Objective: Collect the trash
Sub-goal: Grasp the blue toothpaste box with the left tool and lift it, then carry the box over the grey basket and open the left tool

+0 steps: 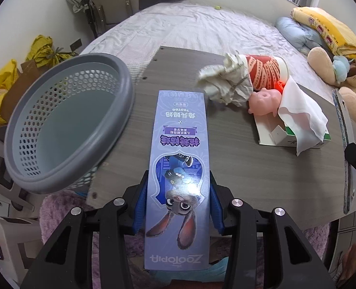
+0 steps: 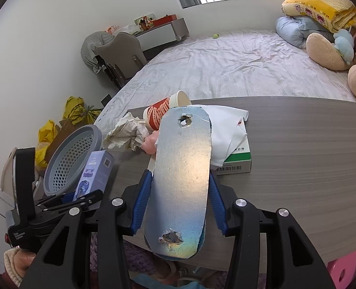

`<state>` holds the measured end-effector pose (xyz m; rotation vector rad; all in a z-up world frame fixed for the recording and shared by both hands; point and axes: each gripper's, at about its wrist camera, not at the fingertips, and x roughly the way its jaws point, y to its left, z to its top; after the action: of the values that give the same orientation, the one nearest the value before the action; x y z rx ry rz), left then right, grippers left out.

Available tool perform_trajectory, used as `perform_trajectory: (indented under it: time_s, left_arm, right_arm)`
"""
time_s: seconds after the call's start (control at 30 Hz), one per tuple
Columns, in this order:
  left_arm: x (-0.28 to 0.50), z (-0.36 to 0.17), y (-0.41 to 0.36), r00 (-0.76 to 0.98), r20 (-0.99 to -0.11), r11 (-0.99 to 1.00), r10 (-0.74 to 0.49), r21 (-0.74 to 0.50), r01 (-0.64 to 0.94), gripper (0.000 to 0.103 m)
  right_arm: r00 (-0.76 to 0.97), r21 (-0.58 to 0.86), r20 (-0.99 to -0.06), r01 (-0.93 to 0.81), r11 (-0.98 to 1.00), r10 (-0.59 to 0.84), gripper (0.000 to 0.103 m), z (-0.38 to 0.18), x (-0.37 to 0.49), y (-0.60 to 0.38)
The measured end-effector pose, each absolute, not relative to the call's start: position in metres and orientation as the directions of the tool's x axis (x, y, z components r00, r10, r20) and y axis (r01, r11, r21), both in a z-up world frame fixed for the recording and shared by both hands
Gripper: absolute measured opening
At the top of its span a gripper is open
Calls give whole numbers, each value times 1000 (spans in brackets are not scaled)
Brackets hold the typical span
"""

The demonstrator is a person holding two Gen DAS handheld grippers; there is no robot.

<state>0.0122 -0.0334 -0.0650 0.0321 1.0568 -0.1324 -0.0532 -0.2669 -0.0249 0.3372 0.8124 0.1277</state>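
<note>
The left tongs (image 1: 178,207) are clamped on the sides of a long purple Zootopia box (image 1: 179,168), their blue pads pressing its near half while its far end reaches out over the bench (image 1: 250,168). The right tongs (image 2: 180,204) are closed on a flat silver board (image 2: 182,175) with two ragged holes, gripped at its edges and held above the bench (image 2: 310,156).

Taking the Zootopia box as the landmark: just left of it, at the bench edge, sits a grey perforated basket (image 1: 64,125), tilted with its opening toward the box. Beyond the box's far end and to its right lies a crumpled paper wad (image 1: 228,82), touching a red-and-white paper cup (image 1: 267,69) on its side. A pink pig toy (image 1: 264,100) lies just in front of the cup. Right of the box, a green-and-white carton (image 1: 286,137) rests on the bench with a white tissue (image 1: 300,115) draped over it. Behind the bench spreads a bed (image 1: 214,29).
</note>
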Motion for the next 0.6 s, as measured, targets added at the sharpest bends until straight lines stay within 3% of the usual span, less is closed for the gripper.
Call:
perform_trajectory:
  time_s: [0.6]
  left_arm:
    - [2, -11, 40, 659, -752, 999, -14, 12, 36, 43]
  right_arm:
    - [675, 302, -676, -113, 947, 296, 46, -5, -26, -193]
